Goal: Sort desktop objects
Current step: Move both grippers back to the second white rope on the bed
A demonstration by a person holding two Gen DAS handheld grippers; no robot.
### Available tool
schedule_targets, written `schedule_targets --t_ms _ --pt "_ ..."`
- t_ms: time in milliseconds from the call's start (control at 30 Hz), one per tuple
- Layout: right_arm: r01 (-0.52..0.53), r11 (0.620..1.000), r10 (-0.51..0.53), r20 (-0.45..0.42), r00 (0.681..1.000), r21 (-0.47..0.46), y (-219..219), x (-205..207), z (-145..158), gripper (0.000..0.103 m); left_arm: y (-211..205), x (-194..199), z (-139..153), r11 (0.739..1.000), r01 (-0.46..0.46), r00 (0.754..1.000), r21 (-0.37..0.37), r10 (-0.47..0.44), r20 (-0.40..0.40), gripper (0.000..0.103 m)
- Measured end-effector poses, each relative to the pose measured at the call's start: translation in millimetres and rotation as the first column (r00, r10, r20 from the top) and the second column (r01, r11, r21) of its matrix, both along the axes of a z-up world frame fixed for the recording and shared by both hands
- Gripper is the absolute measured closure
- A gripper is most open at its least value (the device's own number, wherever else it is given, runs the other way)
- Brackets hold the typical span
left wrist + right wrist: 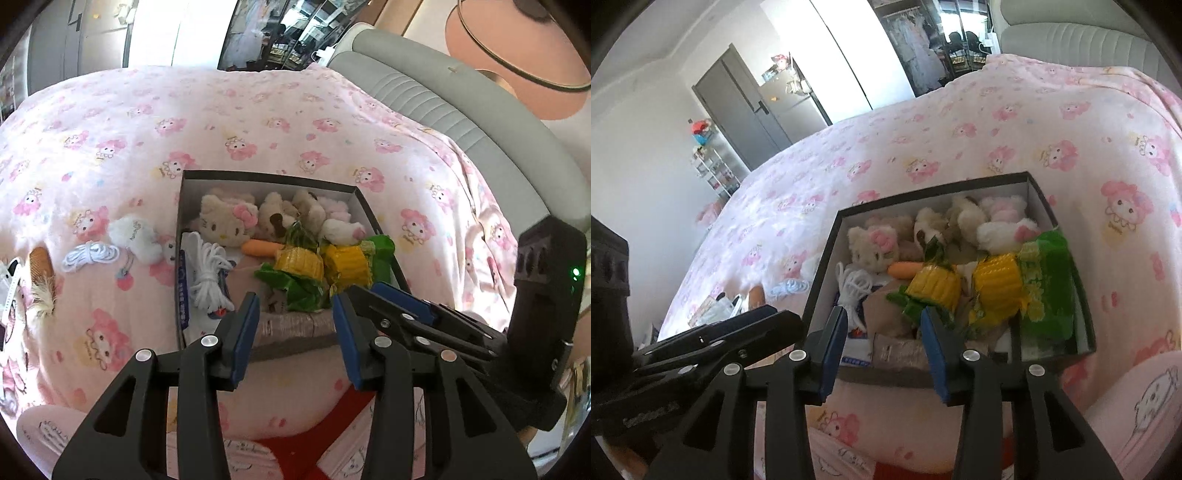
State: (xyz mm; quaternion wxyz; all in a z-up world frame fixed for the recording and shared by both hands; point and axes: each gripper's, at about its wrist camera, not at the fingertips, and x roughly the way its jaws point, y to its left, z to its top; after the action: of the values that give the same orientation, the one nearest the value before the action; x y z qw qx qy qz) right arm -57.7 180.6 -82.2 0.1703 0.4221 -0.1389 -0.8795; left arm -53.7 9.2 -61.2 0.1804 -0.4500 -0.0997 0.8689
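Observation:
A black box (178, 229) (1084, 295) on the pink bedspread holds plush toys (227, 218) (875, 242), toy corn cobs (300, 262) (997, 282), a toy carrot (260, 246) (905, 268) and a white cord bundle (208, 271) (853, 286). Left of the box lie a white plush (135, 236), a pale cord coil (90, 255) (790, 287) and a wooden comb (42, 263). My left gripper (295, 308) hangs open and empty over the box's near edge. My right gripper (884, 325) is open and empty at the same edge; it also shows in the left wrist view (373, 291).
A pink printed bedspread (258, 122) (960, 140) covers the bed. A grey padded headboard (461, 110) runs along the right. A grey door (738, 107) and a shelf rack (713, 166) stand far left. Small items (716, 308) lie at the bed's left edge.

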Motion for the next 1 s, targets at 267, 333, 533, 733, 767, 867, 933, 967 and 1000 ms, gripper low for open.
schedule_targets --t_ms 267,333,533,733,767,867,933,967,1000 --pt "-0.033 0.999 0.033 0.019 0.999 0.006 -25 13 -2 0.066 -28 18 -7 0.999 -0.046 0.999 0.023 0.045 0.027 0.058" --pt "-0.039 0.999 0.038 0.019 0.999 0.013 -30 15 -1 0.066 -33 21 -7 0.998 -0.052 0.998 0.021 0.051 0.027 0.058" --pt "-0.054 0.998 0.053 0.022 0.998 0.037 -48 20 -1 0.066 -47 27 -8 0.997 -0.076 0.997 0.013 0.075 0.021 0.058" --pt "-0.074 0.995 0.072 0.034 0.997 0.07 -65 20 -3 0.066 -64 31 -17 0.994 -0.107 0.994 0.027 0.106 0.033 0.058" --pt "-0.077 0.994 0.074 0.036 0.997 0.075 -68 20 -4 0.066 -68 31 -18 0.993 -0.115 0.993 0.033 0.113 0.038 0.058" --pt "-0.092 0.991 0.088 0.044 0.995 0.092 -80 19 -7 0.066 -81 33 -24 0.988 -0.145 0.989 0.046 0.143 0.047 0.058" --pt "-0.107 0.989 0.102 0.048 0.994 0.101 -92 17 -8 0.066 -92 34 -27 0.984 -0.168 0.985 0.055 0.165 0.051 0.058" --pt "-0.112 0.988 0.107 0.05 0.993 0.102 -95 16 -9 0.066 -98 35 -29 0.982 -0.181 0.983 0.06 0.178 0.054 0.058" --pt "-0.121 0.987 0.116 0.052 0.992 0.105 -101 15 -10 0.066 -103 36 -31 0.979 -0.193 0.98 0.065 0.19 0.057 0.058"
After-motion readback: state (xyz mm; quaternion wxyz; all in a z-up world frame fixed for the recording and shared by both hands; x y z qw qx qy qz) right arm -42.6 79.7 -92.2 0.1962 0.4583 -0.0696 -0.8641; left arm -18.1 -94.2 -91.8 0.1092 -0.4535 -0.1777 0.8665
